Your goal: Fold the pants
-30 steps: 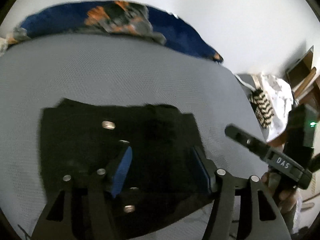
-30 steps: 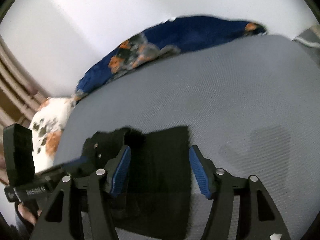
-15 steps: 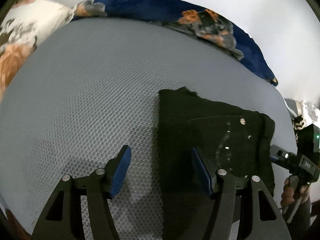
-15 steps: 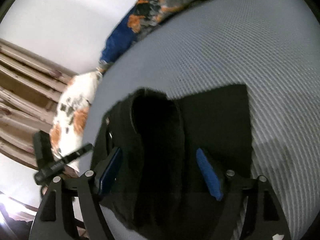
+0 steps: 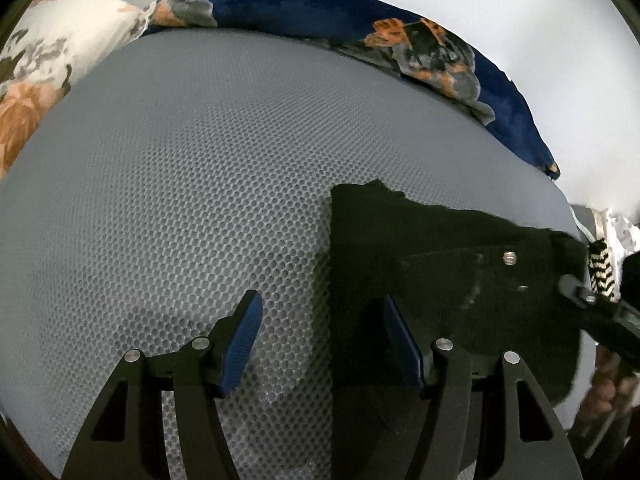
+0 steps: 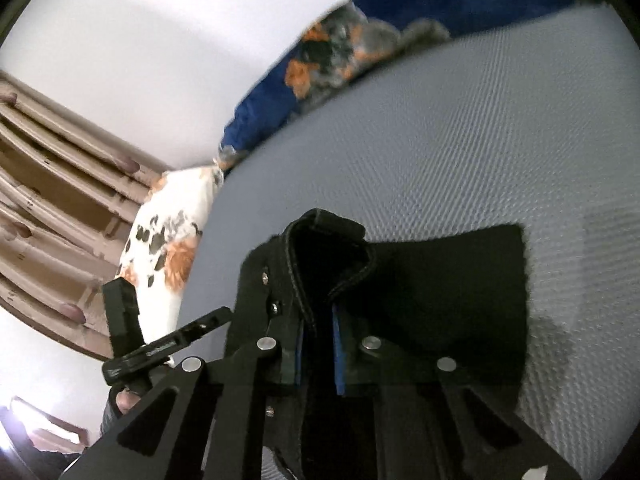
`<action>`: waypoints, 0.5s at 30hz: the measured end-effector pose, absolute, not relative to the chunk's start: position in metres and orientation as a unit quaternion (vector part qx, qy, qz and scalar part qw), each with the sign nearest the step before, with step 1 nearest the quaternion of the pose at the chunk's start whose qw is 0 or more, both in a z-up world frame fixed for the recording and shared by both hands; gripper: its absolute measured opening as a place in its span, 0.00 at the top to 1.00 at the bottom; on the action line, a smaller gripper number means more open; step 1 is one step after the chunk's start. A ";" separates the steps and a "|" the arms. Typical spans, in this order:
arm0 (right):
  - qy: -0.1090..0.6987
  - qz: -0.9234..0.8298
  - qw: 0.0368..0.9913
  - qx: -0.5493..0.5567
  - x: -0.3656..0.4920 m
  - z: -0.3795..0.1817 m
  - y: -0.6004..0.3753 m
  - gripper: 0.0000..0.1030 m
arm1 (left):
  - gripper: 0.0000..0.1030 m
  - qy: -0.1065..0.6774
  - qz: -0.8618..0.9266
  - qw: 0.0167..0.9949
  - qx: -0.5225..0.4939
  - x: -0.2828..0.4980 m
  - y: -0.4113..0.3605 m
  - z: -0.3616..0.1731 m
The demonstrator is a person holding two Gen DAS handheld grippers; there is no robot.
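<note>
The left gripper (image 5: 322,340) has its jaws spread apart and holds nothing. The left edge of the black pants (image 5: 432,264) passes between its blue pads (image 5: 242,338): the left finger stands over bare grey mesh mattress (image 5: 200,184), the right finger over the dark fabric.

The right gripper (image 6: 316,354) has its jaws drawn together on a raised fold of the pants (image 6: 440,280), at the stitched waistband edge. The clamped fabric stands up in an arch above the fingers, while the rest of the garment lies flat on the mattress (image 6: 480,120) to the right.

The pants are folded into a compact, roughly rectangular stack. Metal rivets show near the waistband in both views. Seen from the left wrist, the stack lies at the right side of the mattress. A blue floral blanket (image 5: 400,28) lies along the far edge.
</note>
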State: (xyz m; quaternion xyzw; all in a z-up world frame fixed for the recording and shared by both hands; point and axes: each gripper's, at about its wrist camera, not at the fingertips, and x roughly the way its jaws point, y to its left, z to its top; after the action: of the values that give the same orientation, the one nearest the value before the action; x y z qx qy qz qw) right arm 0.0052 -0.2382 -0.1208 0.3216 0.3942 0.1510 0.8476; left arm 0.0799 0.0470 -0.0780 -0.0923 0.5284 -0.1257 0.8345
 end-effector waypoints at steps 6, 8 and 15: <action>0.405 0.056 0.844 0.346 -0.008 -0.148 -0.281 0.91 | 0.39 0.517 -0.144 0.840 -0.073 0.084 0.028 -0.071; 0.423 0.049 0.840 0.336 -0.004 -0.166 -0.284 0.88 | 0.39 0.515 -0.146 0.842 -0.062 0.085 0.020 -0.073; 0.443 0.029 0.843 0.303 -0.001 -0.163 -0.276 0.72 | 0.38 0.522 -0.150 0.840 0.004 0.089 -0.006 -0.102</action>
State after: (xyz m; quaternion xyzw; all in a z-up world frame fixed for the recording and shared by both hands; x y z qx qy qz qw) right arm -0.0005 -0.2760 -0.1634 0.3034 0.4427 0.0290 0.8433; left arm 0.0886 -0.0060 -0.1020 0.0038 0.5221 -0.1501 0.8396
